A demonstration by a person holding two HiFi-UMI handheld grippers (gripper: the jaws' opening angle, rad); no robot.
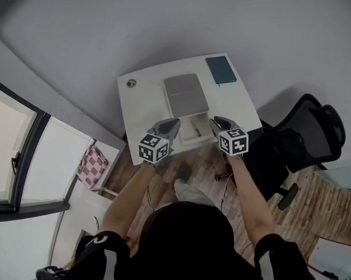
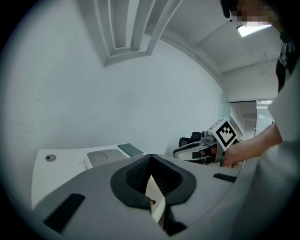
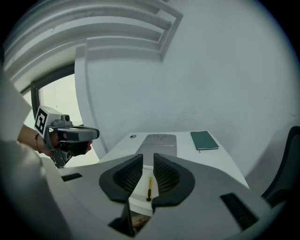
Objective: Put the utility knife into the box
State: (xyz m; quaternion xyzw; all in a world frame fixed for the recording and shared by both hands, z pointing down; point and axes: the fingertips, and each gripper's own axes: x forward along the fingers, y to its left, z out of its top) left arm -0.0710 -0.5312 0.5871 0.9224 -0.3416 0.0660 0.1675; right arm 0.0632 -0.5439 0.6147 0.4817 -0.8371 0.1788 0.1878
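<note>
The utility knife (image 3: 149,187) lies inside the open white box (image 3: 140,194), which sits at the near edge of the table (image 1: 145,109). The placing therefore looks done, and the step in hand is judged to be getting clear.

The left gripper (image 2: 151,159) hangs above that edge just left of the box, the right gripper (image 3: 148,159) just right of it. Done well, both would lift straight up and back without brushing the box, since a nudge so near the edge could tip it off.

The right fingers (image 3: 124,176) stand partly apart with nothing in them. The left fingers (image 2: 136,176) meet at the tips and grip nothing.

Counted:
- one table
- one black office chair (image 1: 314,130) at the right
- one flat grey panel (image 1: 186,94) just beyond the box
- one box
- one dark green notebook (image 1: 220,69) at the far right
- one knife
- one round cable port (image 1: 130,83) at the far left
</note>
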